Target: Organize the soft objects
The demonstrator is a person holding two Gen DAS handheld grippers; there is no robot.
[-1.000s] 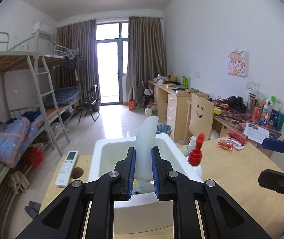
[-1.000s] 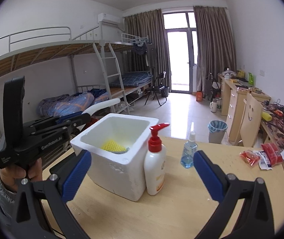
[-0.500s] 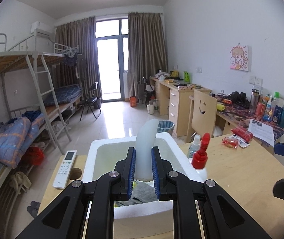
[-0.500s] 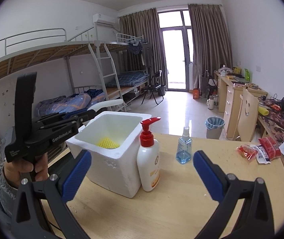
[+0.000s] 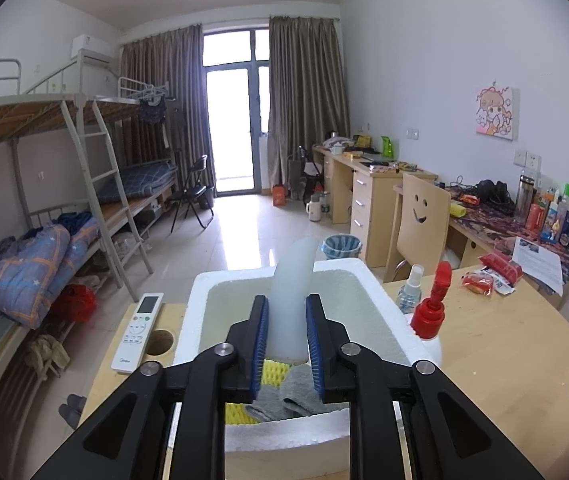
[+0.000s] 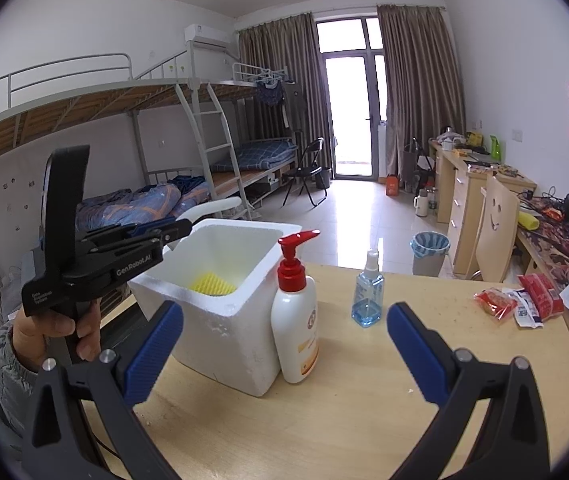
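A white foam box stands on the wooden table. Inside it lie a yellow sponge and a grey sock. My left gripper hovers over the box's near rim. A curved, soft white piece sticks out forward over the box from between the blue pads, which still press on it as the jaws begin opening. My right gripper stands open above the table in front of the box, with nothing between its fingers.
A red-capped lotion pump bottle touches the box's right side, and a small blue spray bottle stands beyond it. Red snack packets lie at the right. A white remote lies left of the box beside a round hole.
My left gripper has advanced over the box with the white piece; the sponge and sock now show below the pads. The right gripper has stayed where it was.
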